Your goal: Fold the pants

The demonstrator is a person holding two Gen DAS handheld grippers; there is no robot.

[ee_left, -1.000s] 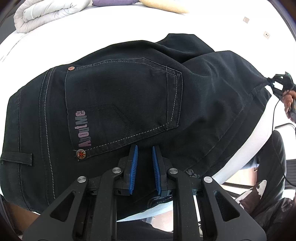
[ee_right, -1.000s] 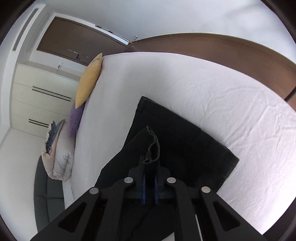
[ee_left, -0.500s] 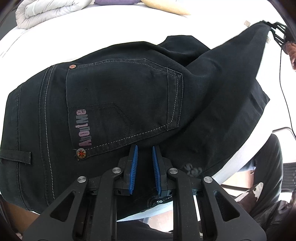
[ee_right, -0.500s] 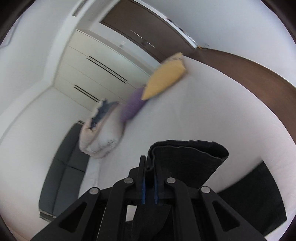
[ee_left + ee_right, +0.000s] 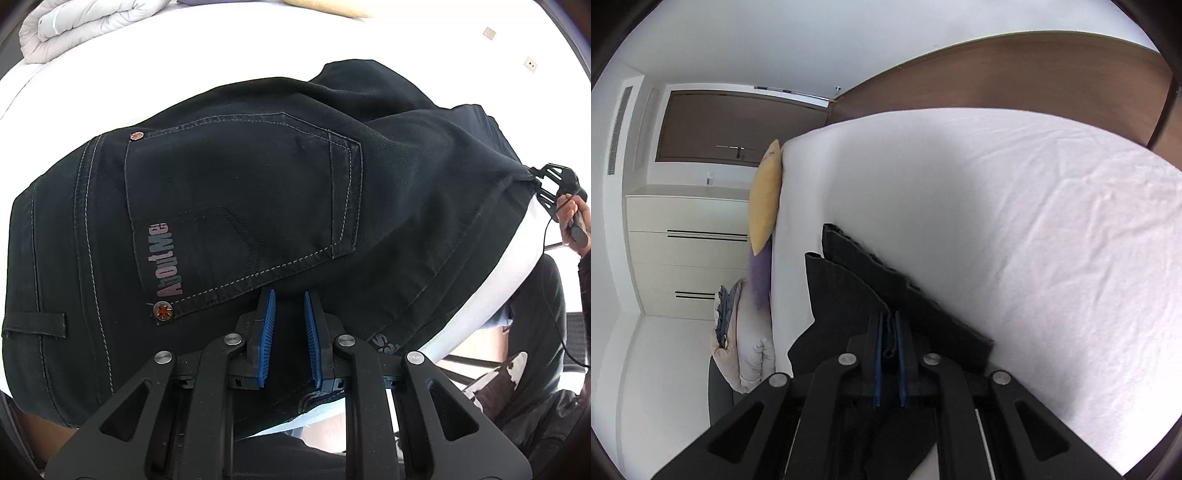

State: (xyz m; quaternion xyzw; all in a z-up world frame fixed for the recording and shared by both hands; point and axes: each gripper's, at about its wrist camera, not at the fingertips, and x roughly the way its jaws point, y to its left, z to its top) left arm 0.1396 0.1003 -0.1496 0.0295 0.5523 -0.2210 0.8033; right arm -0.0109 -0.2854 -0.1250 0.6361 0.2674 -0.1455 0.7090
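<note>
Left wrist view: black pants (image 5: 229, 206) fill the frame centre, seat and back pocket up, on the white bed (image 5: 184, 55).
Left gripper (image 5: 288, 295): jaws parted, gripping nothing, poised over the fabric below the pocket, probably to pin it.
Pants axis: waistband at left, legs running right.
Right wrist view: right gripper (image 5: 889, 317) jaws pinched on a dark fold at lower centre, likely carrying the leg end for folding.

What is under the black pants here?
The white bed sheet shows around the black pants, so they lie on it. Whatever lies directly beneath the fabric is covered.
</note>
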